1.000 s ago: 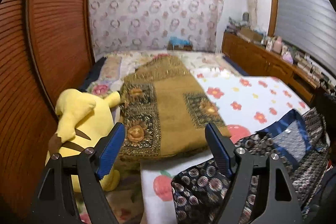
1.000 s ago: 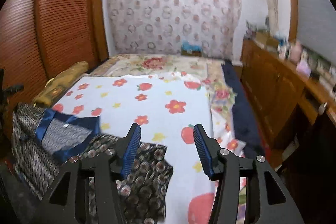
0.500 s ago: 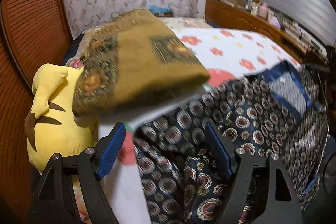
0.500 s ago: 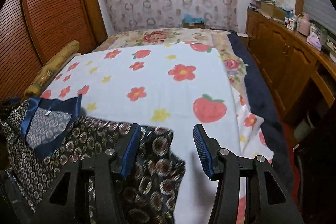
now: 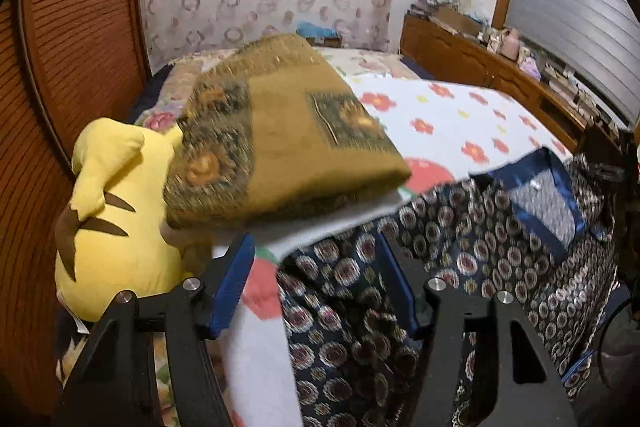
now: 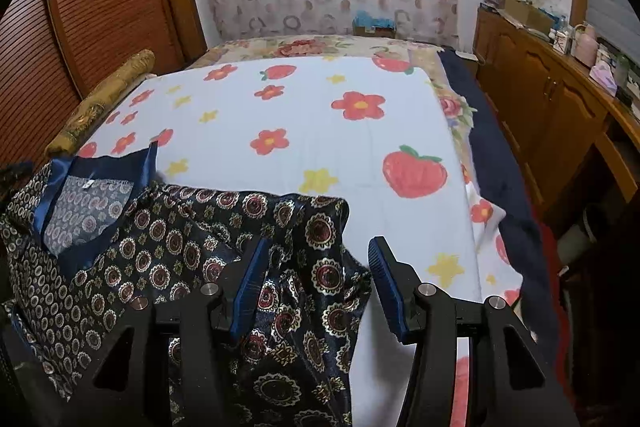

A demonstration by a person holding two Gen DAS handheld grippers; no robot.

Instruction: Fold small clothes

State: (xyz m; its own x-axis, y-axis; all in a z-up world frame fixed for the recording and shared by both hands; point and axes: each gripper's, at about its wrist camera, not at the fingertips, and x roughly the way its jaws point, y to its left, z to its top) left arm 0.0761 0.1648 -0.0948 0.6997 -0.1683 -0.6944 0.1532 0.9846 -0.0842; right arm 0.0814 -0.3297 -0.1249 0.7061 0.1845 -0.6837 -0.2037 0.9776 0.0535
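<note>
One garment (image 6: 172,251): dark navy, shiny cloth printed with round medallions, plain blue trim around the neck opening, a paler mesh-like lining showing inside it. It lies rumpled at the near edge of the bed, on the white blanket (image 6: 320,131) printed with red flowers, yellow stars and strawberries.

Your left claw (image 5: 316,283) has just been closing; its blue-padded jaws straddle the garment's edge and the blanket corner, but the picture is blurred there and the pads do not seem to press on the cloth, so read it as released. Your right claw (image 6: 316,283) hangs over the garment's other side, jaws apart, cloth below and between them, nothing pinched.

One folded mustard-brown throw (image 5: 280,139), woven with dark bordered squares, sits beside the garment, overlapping the blanket. One yellow plush toy (image 5: 116,215) with brown stripes leans against it, next to the slatted wooden doors (image 5: 72,39). One long wooden cabinet (image 6: 560,115) runs along the bed's far side, its top cluttered with small items too blurred to count.
</note>
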